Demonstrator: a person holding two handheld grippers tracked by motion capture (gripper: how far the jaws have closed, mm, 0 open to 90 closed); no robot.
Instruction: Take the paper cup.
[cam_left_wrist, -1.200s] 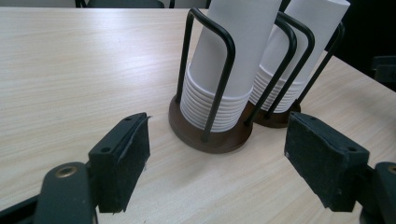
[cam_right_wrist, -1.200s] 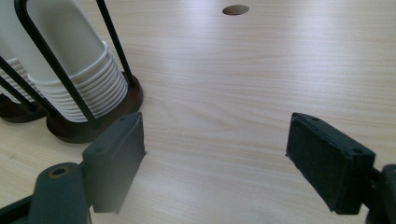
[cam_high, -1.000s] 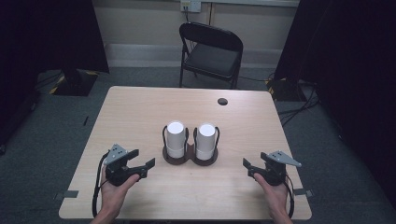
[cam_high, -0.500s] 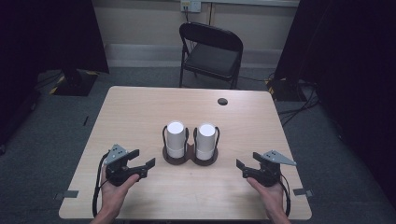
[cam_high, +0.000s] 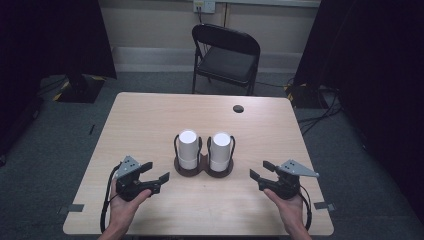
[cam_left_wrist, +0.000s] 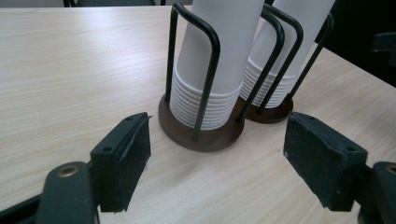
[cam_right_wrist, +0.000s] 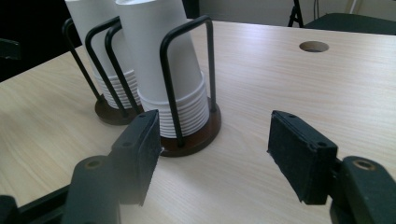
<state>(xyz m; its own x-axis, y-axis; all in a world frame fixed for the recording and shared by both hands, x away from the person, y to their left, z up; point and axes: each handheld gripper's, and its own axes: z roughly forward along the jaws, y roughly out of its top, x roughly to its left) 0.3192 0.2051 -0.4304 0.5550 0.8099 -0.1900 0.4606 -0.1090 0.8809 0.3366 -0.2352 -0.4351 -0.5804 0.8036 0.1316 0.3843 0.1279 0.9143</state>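
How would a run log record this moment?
left gripper: jaws open, empty | right gripper: jaws just closing, nothing between | paper cup stacks: untouched

White paper cups (cam_high: 188, 148); black wire holders (cam_left_wrist: 208, 51) on dark brown bases (cam_left_wrist: 201, 133). Table (cam_high: 150, 120) pale wood grain. Black folding chair (cam_high: 227, 52). Grey floor (cam_high: 55, 145).

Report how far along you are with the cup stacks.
Done: nothing visible. The left cup stack and the right cup stack stand untouched in their wire holders. In hand: nothing. The left gripper is open. The right gripper has just been closing its jaws, with nothing between them. Left: probably everything, starting with reaching a stack.
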